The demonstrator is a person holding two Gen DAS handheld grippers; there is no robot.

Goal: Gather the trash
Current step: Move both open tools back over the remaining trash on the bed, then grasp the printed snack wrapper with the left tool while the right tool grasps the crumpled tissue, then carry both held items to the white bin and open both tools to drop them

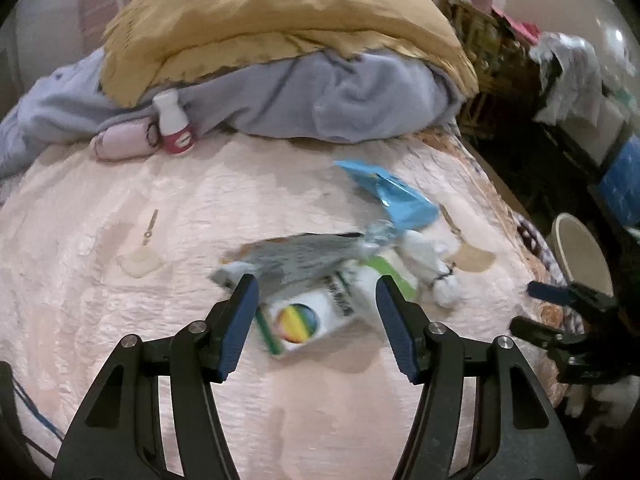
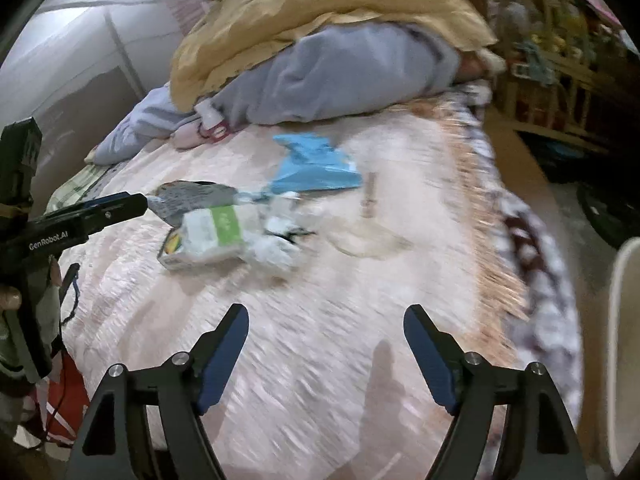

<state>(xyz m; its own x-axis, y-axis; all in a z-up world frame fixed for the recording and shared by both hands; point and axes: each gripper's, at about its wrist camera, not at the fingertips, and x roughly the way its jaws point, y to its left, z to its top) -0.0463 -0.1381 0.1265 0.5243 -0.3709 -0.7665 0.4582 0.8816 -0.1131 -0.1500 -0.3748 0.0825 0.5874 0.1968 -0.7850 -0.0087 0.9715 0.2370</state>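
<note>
Through the left wrist view, lowering the open, empty left gripper (image 1: 316, 302) squarely over the white carton (image 1: 316, 316) mid-bed; through the right wrist view, keeping the open, empty right gripper (image 2: 326, 330) near, carton (image 2: 204, 240) far-left.

I find a home bedroom: a bed (image 1: 120, 320) under a pink quilted cover, a heaped tan blanket (image 1: 280, 20) and grey-blue fleece (image 1: 320, 100) at its far end, cluttered wooden shelving (image 2: 560, 60) along the right.

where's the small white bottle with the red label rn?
Far end of the bed: the white bottle stands upright against the grey blanket, beside a pink pouch, upper left in both views.
</note>
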